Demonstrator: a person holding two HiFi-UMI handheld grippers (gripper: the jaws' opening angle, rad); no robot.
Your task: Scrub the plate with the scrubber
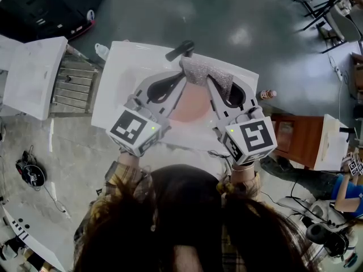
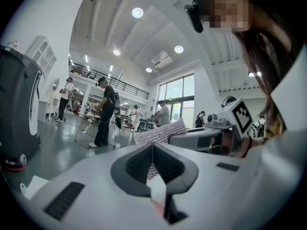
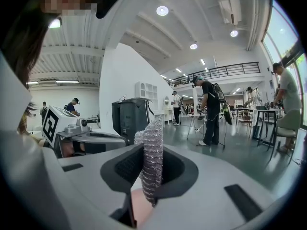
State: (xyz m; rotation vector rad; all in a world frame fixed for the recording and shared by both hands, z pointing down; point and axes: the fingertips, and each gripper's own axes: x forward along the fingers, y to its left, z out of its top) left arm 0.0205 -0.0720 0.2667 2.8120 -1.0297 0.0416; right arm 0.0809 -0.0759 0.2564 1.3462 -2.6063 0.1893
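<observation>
A pink plate (image 1: 190, 103) hangs tilted over the white sink (image 1: 122, 67), between my two grippers. My left gripper (image 1: 181, 78) is shut on the plate's rim, which shows as a thin pale and pink edge (image 2: 158, 206) between the closed jaws. My right gripper (image 1: 211, 83) is shut on a silver mesh scrubber (image 1: 205, 71), which lies against the plate's far edge. In the right gripper view the scrubber (image 3: 152, 159) stands up out of the jaws, with the plate (image 3: 140, 207) pink below it. The left gripper view shows the scrubber (image 2: 160, 134) just beyond the jaws.
A dark faucet handle (image 1: 180, 51) juts over the sink's far rim. A metal drain rack (image 1: 69, 85) lies to the left, and a small bottle (image 1: 266, 94) and a brown wooden unit (image 1: 296, 137) to the right. Several people stand at tables in the hall (image 3: 208, 111).
</observation>
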